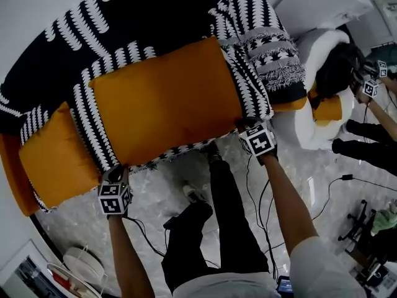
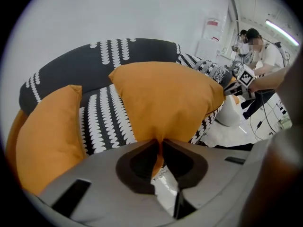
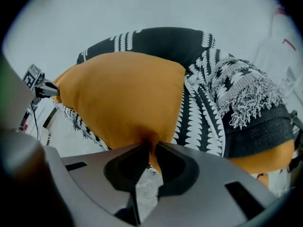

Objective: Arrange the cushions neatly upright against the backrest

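A large orange cushion (image 1: pixel 164 101) lies across the seat of the black-and-white patterned sofa (image 1: pixel 93 17). My left gripper (image 1: pixel 115 177) is shut on its near left corner; the left gripper view shows orange fabric (image 2: pixel 161 96) pinched between the jaws of the left gripper (image 2: pixel 160 146). My right gripper (image 1: pixel 248 129) is shut on the near right corner, and the cushion (image 3: pixel 123 98) bunches into the jaws of the right gripper (image 3: pixel 152 148). A second orange cushion (image 1: pixel 53 157) sits at the sofa's left end. A black-and-white fringed cushion (image 1: pixel 270 48) rests at the right end.
The sofa's backrest (image 2: pixel 94 60) curves behind the cushions. Cables (image 1: pixel 260 210) trail over the marble floor (image 1: pixel 155 191) by the person's legs. Another person (image 1: pixel 372 104) with grippers stands at the right. A white pouf (image 1: pixel 316 67) stands beside the sofa.
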Available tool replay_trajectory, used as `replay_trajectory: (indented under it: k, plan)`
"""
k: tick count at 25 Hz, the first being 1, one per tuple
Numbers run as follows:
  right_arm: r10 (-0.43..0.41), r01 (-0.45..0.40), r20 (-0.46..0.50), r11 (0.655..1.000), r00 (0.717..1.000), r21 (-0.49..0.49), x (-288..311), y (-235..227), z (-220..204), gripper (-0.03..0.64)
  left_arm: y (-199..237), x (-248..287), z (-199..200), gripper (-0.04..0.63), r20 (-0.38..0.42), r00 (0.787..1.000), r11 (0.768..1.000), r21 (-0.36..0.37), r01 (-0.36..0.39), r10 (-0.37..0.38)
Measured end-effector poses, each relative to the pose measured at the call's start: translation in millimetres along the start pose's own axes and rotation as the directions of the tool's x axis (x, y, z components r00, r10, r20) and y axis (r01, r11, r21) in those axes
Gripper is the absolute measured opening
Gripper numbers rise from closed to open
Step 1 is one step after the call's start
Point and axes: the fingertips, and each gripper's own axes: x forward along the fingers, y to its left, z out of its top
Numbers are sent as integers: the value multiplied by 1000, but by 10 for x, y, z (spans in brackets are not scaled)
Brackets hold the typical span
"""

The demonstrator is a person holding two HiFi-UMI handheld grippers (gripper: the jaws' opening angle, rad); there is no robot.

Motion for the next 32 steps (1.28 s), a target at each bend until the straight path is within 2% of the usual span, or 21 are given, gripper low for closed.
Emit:
replay_trajectory:
  k: [4, 10, 18, 25, 29, 32]
  plan:
    - [-18, 18, -6, 1000, 1000, -11, -116, -10, 2, 26, -54, -39, 17, 41, -68, 997, 999, 39, -34, 36]
    - [-5, 5, 3, 1000, 1000, -25, -469, -91, 260, 14, -6, -259, 325, 27, -72, 995, 997, 2, -73, 73]
    - [28, -26, 17, 997, 999, -78, -802, -201, 838, 12, 200, -503, 852, 23, -74, 990, 991, -47, -126, 123]
    - [101, -96, 22, 982, 995, -160, -863, -332, 1406, 14, 346, -614, 1396, 23, -78, 985, 984, -77, -161, 155]
    - [126, -120, 26, 977, 992, -178, -821, -523, 1733, 14, 374, -619, 1795, 21, -82, 977, 969, -136, -206, 196]
    - [145, -135, 31, 970, 989, -203, -814, -619, 2041, 14, 490, -575, 1984, 21, -87, 969, 962, -134, -240, 230]
